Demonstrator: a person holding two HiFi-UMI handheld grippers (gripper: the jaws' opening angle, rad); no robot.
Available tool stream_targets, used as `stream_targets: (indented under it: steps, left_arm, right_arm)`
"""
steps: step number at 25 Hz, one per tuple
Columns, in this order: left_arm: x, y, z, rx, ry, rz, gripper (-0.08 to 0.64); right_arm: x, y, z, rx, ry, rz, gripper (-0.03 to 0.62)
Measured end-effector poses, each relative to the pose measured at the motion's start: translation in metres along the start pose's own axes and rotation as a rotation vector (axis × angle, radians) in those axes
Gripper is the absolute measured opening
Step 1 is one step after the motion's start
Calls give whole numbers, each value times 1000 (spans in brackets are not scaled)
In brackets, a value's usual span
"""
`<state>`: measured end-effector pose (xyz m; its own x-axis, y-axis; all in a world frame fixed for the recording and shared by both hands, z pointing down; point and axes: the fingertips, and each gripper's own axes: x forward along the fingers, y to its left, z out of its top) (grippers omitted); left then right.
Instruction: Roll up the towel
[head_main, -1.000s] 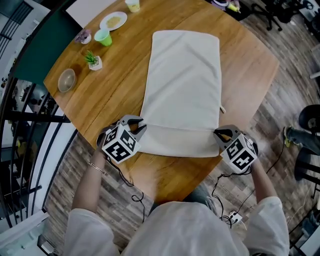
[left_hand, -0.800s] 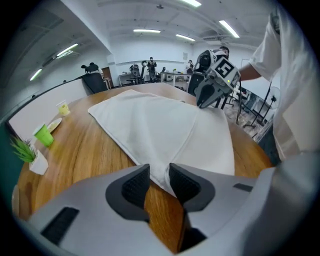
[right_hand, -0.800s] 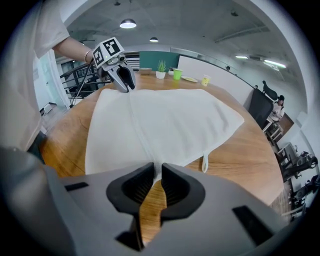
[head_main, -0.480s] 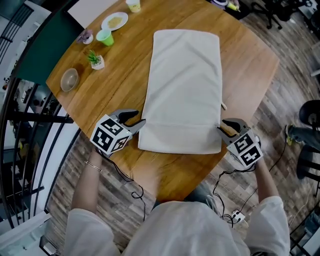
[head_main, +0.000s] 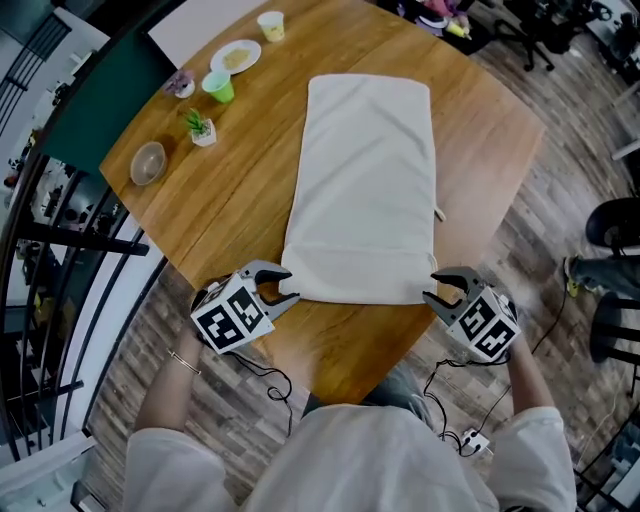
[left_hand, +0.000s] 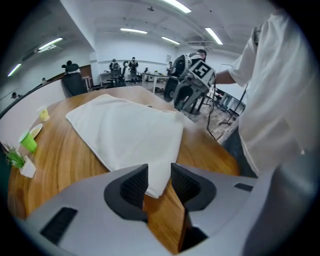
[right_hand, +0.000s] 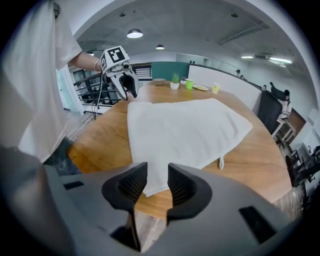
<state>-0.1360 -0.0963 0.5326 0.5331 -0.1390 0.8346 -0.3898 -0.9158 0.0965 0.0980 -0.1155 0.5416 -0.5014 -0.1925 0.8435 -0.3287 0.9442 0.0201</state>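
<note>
Towel (head_main: 365, 180) flat on counter (head_main: 240, 190). Our left claw (head_main: 283, 288) apart, right claw (head_main: 437, 290) opening; each frames near towel corner, pressing nothing. We risk skewed, cone-shaped roll if claws pinch corners unevenly.

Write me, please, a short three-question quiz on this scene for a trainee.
1. True or false: the towel is already rolled up.
2. The left gripper and right gripper are at the towel's: A near corners; B far corners; C long sides.
3. What stands between the cup and the bowl?

Key:
1. False; it lies flat on the table.
2. A; both are open, the right gripper's jaws are opening, and a corner shows between each pair, unpinched.
3. The plant.
</note>
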Motion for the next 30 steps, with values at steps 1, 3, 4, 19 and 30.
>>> stream_targets:
  steps: [1, 3, 4, 19, 30]
  left_arm:
    - [4, -11, -4, 30, 23, -9, 146]
    - [12, -25, -12, 87, 60, -13, 146]
    - [15, -29, -14, 112, 74, -10, 146]
    - [43, -19, -40, 244, 183, 37, 130]
    - [49, -11, -44, 241, 185, 55, 80]
  right_arm:
    - [0, 8, -4, -15, 19, 13, 130]
    - [3, 22, -11, -44, 49, 39, 129]
    - [5, 28, -13, -58, 62, 47, 126]
    - [32, 40, -42, -233, 191, 27, 107]
    - [39, 31, -44, -248, 198, 6, 40]
